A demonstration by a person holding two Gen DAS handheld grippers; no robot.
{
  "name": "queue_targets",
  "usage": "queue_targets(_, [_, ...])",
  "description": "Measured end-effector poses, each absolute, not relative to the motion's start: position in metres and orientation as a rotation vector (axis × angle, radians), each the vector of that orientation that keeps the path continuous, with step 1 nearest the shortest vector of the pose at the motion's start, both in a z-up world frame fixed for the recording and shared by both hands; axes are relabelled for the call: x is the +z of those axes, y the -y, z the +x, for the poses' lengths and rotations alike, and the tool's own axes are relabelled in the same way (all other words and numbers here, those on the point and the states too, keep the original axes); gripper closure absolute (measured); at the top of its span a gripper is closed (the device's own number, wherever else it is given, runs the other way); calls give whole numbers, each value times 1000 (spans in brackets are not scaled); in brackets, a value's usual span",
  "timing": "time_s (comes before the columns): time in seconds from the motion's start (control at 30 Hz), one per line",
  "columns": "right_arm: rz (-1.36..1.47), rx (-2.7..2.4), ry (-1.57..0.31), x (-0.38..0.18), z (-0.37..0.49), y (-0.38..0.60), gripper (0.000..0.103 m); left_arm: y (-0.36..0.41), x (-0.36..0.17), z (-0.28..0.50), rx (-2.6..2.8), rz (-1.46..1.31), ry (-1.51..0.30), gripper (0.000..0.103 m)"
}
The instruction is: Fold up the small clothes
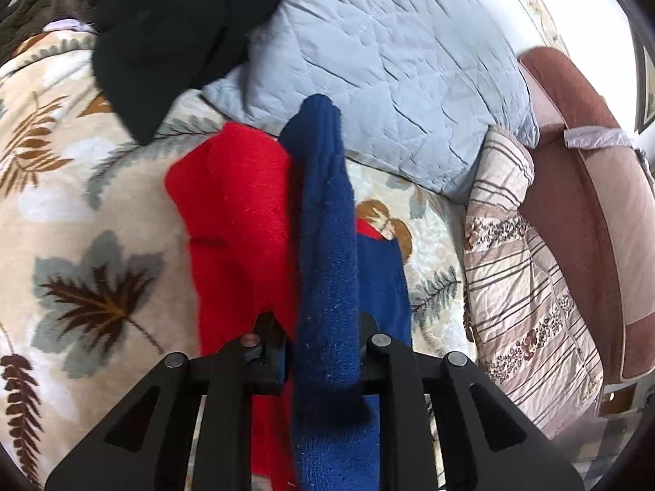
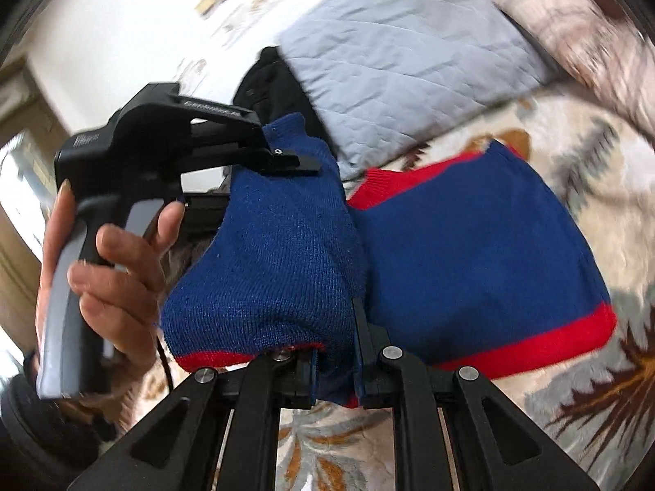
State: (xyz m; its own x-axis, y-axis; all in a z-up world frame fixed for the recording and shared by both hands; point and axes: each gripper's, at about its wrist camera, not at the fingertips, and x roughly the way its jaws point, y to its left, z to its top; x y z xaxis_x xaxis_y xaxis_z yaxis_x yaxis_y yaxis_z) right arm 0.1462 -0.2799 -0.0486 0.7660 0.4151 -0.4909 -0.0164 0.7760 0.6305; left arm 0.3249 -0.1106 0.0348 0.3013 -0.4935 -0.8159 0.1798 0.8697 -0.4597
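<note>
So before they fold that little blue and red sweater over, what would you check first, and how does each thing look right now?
1. Left gripper shut on the sweater: ok, blue knit is pinched between its fingers.
2. Right gripper shut on the sweater: ok, a hem fold sits in its jaws.
3. Both grips on the same garment: ok, the left gripper shows clamped on the blue knit in the right view.
4. Rest of the sweater lying on the leaf-print blanket: ok.
5. Landing spot free of the black garment and grey quilted pillow: cannot tell.
6. Fabric flat, no bunching: not ok, the lifted part is crumpled.
</note>
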Motion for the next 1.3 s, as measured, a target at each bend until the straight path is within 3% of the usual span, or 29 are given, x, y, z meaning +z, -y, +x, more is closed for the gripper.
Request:
queue_targets(0.53, [1111,186,-752,-105,143,364,91,215,-19,327,-475,-188,-1289,86])
queue_targets(0.67, [1209,189,-782,-120,145,373,89,230,-24,325,-462,-120,-1285,77])
queue_targets(0.77, [1269,184,-803,-130,149,378,76,238,-20,323,-467,-74,-1272,68])
queue_targets(0.97, [1283,165,-792,-128,141,384,70,217,6,321,-515,-194,-1212,58])
queue_targets(1.3, [1131,35,-535,-75,118,431,70,142,14,317,-403,-211,-1151,57])
